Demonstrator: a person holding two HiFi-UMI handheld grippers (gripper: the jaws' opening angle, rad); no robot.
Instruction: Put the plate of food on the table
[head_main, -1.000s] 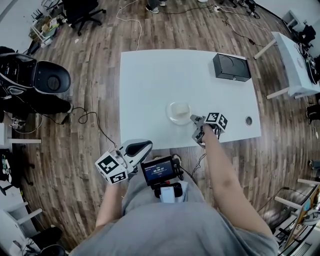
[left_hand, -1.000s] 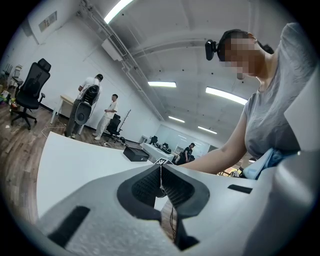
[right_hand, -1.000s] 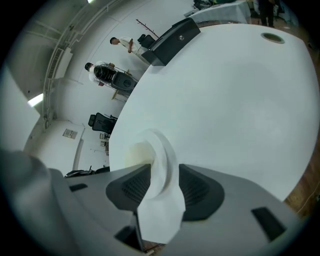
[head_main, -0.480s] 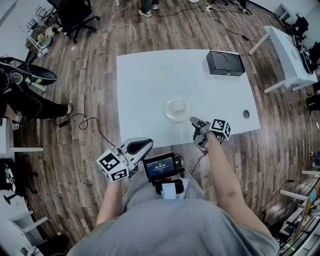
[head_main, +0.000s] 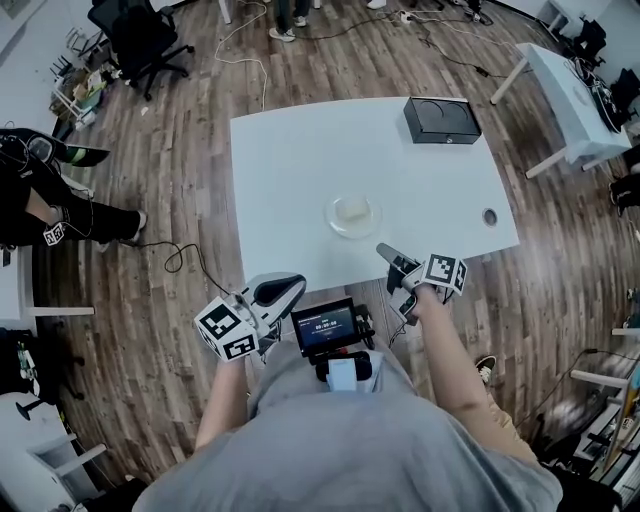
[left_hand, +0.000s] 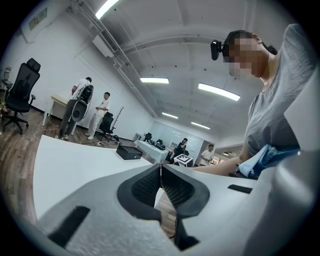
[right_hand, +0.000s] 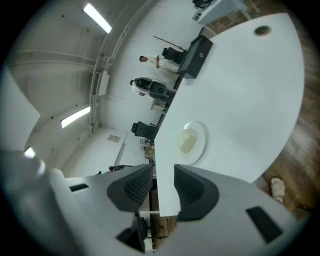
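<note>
Two claws, both empty: my right gripper (right_hand: 163, 181) stands spread at frame bottom, my left gripper (left_hand: 161, 176) is pressed together. Beyond, mid-frame, the plate (right_hand: 192, 142) of food sits on the table (right_hand: 240, 100). I judge it rigid, slick and breakable; I'd pinch its rim.

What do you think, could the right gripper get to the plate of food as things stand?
Probably yes: the right gripper, jaws open, points at the plate across the table, and nothing stands between them.
</note>
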